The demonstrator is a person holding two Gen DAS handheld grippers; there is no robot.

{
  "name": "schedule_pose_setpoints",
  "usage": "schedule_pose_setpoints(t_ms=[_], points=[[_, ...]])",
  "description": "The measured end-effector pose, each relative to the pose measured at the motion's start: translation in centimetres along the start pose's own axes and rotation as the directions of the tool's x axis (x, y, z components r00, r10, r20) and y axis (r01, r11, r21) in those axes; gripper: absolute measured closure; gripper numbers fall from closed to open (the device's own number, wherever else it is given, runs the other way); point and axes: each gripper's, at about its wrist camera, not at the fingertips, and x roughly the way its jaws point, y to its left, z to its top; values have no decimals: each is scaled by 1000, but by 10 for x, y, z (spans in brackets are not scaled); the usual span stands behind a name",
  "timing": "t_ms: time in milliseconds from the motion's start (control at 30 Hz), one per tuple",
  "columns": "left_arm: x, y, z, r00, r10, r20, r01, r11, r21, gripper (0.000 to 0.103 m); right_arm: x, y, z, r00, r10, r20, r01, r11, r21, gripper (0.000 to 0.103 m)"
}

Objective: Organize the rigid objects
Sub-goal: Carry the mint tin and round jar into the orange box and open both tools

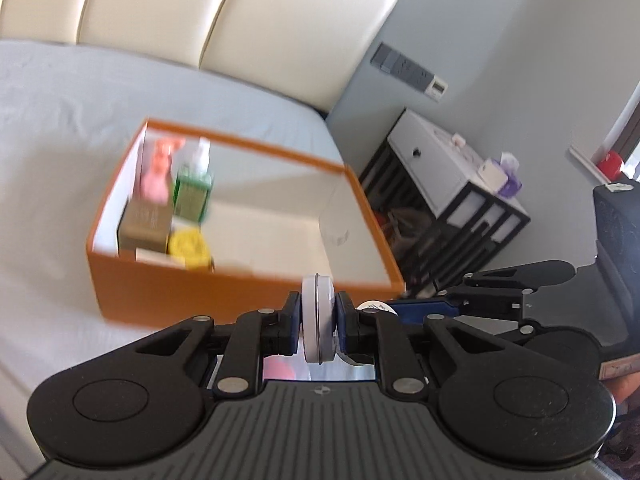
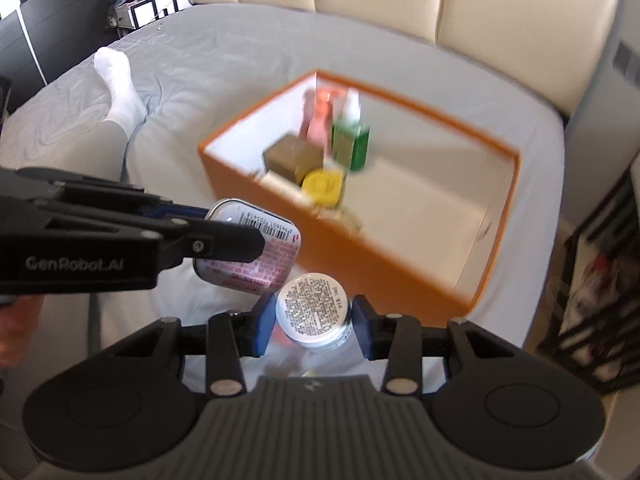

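Grey-sheeted bed (image 2: 224, 92) backed by cream padded headboard (image 1: 240, 24). Orange box (image 2: 400, 264) set on bed, open; brown carton (image 2: 294, 156), yellow tin (image 2: 324, 188), green bottle (image 2: 352, 144), pink item (image 2: 320, 120) packed at one end. Flat pink tin (image 2: 256, 248) clamped edgewise in near-shut jaws of left gripper (image 1: 318, 322). Round white jar (image 2: 314, 312) gripped between partly open jaws of right gripper (image 2: 314, 322). Both held near box, above sheet.

We see a bed (image 2: 224, 80) in a wrinkled pale grey sheet, an open orange box (image 2: 372, 264) resting at centre, a person's white-socked foot (image 2: 118, 88) at ten o'clock.
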Motion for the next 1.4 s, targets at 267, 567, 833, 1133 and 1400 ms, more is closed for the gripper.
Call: schedule_pose_setpoints(t_ms=[267, 567, 833, 1133, 1400], points=[[24, 1, 49, 996, 39, 76, -42, 998, 41, 84, 14, -22, 50, 999, -21, 38, 21, 1000, -23, 62], [90, 50, 86, 997, 63, -34, -64, 997, -47, 84, 71, -64, 86, 998, -68, -15, 67, 998, -13, 62], [149, 89, 89, 990, 18, -137, -39, 988, -150, 84, 137, -102, 106, 993, -16, -119, 23, 998, 60, 62], [189, 103, 88, 940, 34, -339, -99, 979, -176, 84, 175, -106, 108, 981, 12, -194, -6, 999, 32, 62], [208, 112, 75, 907, -50, -418, -69, 962, -265, 84, 180, -105, 108, 981, -5, -196, 14, 999, 45, 62]])
